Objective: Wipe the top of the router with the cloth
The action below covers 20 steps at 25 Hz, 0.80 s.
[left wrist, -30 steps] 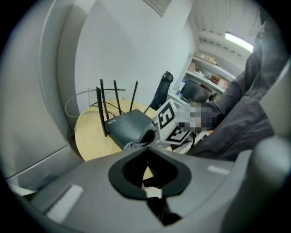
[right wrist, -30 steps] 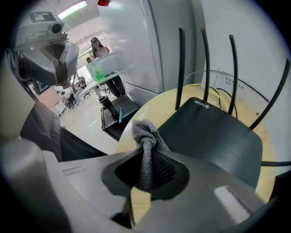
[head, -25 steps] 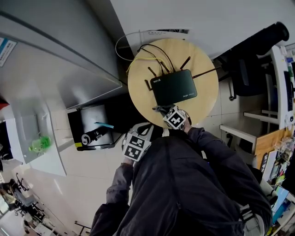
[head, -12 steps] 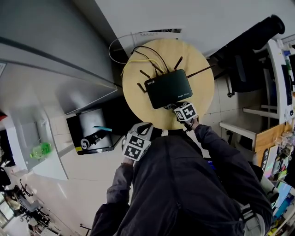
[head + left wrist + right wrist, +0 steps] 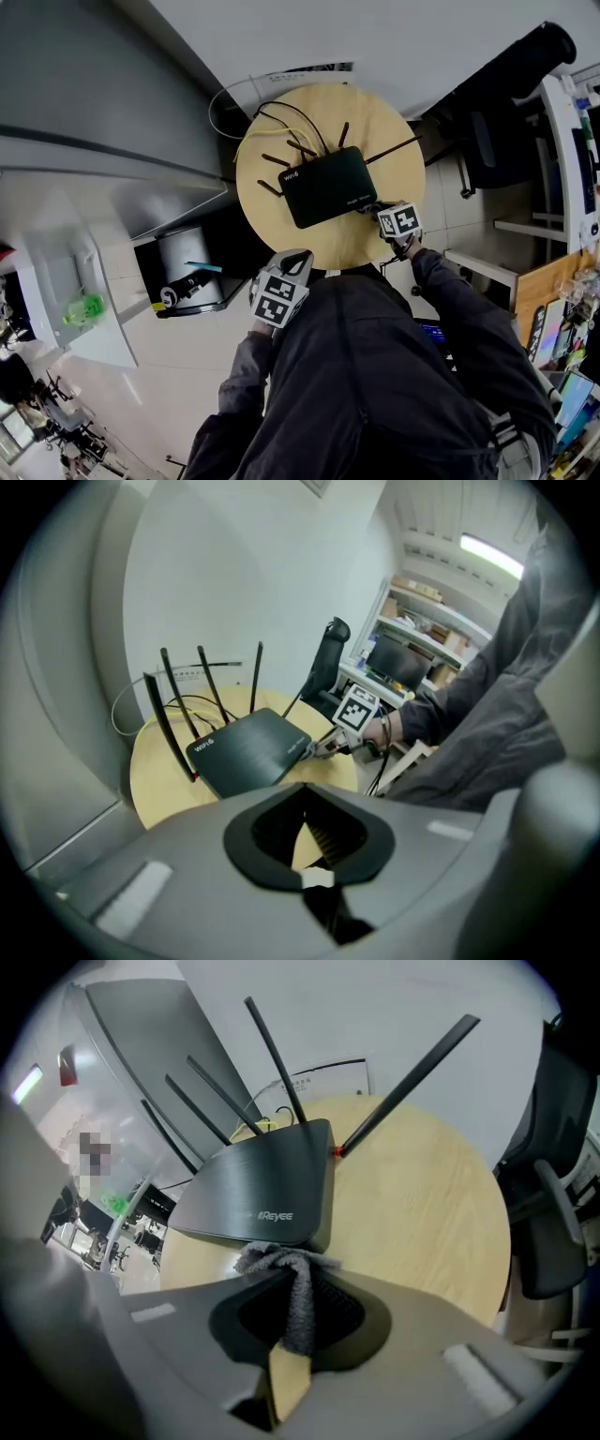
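A black router (image 5: 328,186) with several antennas lies flat on a round wooden table (image 5: 281,234). My right gripper (image 5: 371,208) is at the router's near right corner, shut on a small grey cloth (image 5: 281,1274). In the right gripper view the cloth bunches against the router's (image 5: 262,1190) front edge, just below its top. The left gripper view shows the right gripper (image 5: 321,749) touching the router (image 5: 248,747) at that corner. My left gripper (image 5: 298,261) hangs at the table's near edge, shut with nothing in it, apart from the router.
Yellow and black cables (image 5: 272,122) loop behind the router. A black office chair (image 5: 497,103) stands right of the table, with shelves (image 5: 562,187) beyond it. A grey counter (image 5: 94,141) runs along the left, with a cylinder in a black box (image 5: 187,272) on the floor below.
My right gripper has slid with the cloth along the router's near edge, from its middle to its right corner. The left gripper has stayed put.
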### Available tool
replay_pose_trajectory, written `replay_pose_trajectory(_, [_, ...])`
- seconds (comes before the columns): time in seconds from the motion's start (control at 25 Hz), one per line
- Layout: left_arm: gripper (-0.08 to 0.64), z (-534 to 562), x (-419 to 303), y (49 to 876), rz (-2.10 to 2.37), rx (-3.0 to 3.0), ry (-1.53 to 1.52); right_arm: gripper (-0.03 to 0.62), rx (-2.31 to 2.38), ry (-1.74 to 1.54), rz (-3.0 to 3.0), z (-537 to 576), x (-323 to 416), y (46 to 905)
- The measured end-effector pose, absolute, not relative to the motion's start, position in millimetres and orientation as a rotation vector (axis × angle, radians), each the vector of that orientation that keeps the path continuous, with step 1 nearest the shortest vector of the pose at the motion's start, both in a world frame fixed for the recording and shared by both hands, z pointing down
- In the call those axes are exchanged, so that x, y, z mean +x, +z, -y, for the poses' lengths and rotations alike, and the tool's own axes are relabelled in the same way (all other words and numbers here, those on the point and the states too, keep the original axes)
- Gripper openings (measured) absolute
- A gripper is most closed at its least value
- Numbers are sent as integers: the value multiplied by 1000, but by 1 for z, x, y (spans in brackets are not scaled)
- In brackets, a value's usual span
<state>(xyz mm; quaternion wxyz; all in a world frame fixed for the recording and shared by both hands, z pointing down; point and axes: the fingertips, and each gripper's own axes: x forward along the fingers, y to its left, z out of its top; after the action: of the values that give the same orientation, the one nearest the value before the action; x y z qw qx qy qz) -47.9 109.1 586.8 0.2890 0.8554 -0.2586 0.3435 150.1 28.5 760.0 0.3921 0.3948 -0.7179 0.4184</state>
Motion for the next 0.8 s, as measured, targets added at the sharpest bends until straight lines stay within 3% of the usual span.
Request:
replay_pose_trajectory(0.28, [0, -107, -29, 584, 705, 2278, 970, 37, 821, 882, 1926, -34, 137, 751])
replay_pose_trajectory(0.8, [0, -76, -2, 572, 788, 2296, 1018, 35, 639, 415, 2368, -17, 99, 573])
